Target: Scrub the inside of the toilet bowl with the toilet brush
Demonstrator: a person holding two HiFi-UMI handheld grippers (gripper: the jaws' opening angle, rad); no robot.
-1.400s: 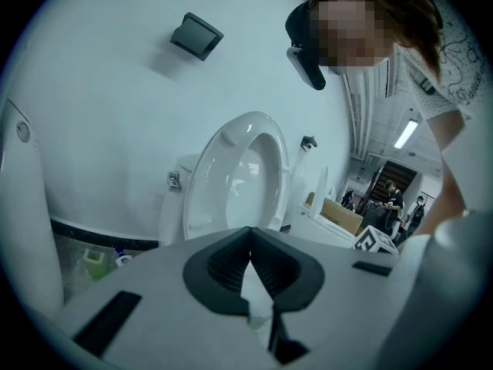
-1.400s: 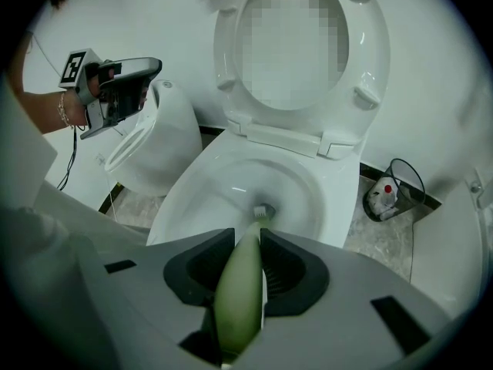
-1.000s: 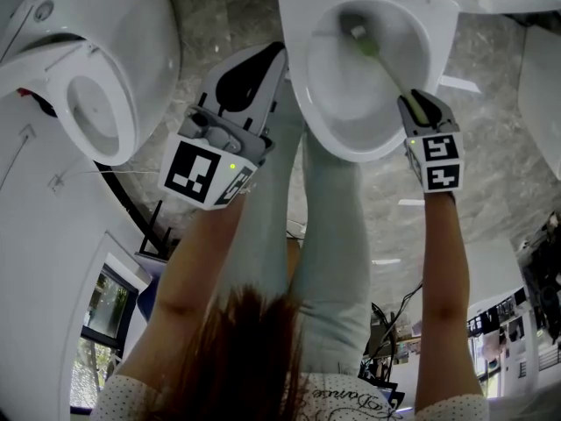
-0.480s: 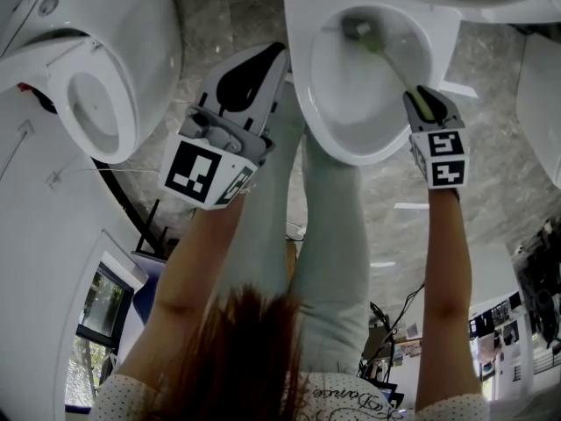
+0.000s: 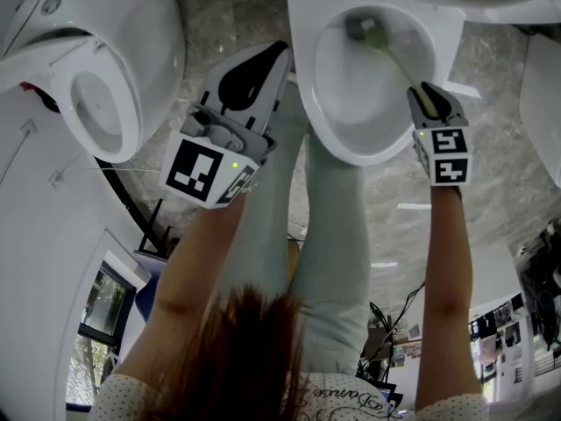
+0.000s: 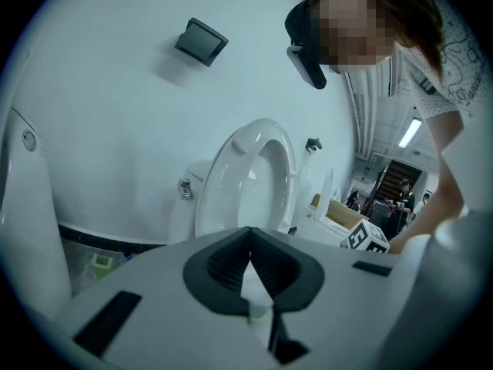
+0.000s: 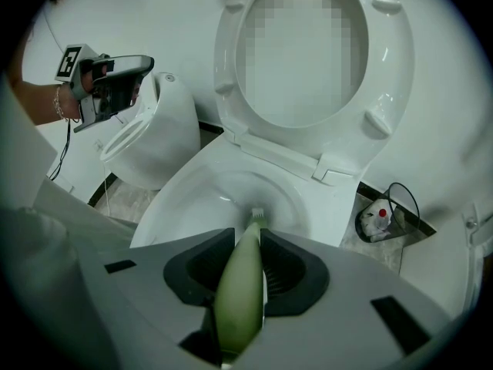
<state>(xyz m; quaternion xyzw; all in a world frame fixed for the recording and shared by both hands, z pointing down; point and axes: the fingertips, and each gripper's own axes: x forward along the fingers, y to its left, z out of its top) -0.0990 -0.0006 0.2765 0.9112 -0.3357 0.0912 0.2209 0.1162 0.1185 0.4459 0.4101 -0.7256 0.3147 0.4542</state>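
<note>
Right claw (image 5: 427, 96) is clamped tight on the green handle of the toilet brush (image 7: 240, 284), with a jaw pressed to either side of it. Over the past second she has nudged that claw a little outward, to her right. The bristle head (image 5: 360, 28) has slid a short way across the far end of the toilet bowl (image 5: 346, 112), down by the outlet, and has stayed low in there. To my eye the scrubbing is under way, in small strokes at the deep end, and the nearer walls look like they still want a pass. Left claw (image 5: 267, 60) has hardly budged. It hangs beside the bowl's rim, jaws closed together on nothing, well clear of the brush. The seat (image 7: 231, 68) stands raised.
</note>
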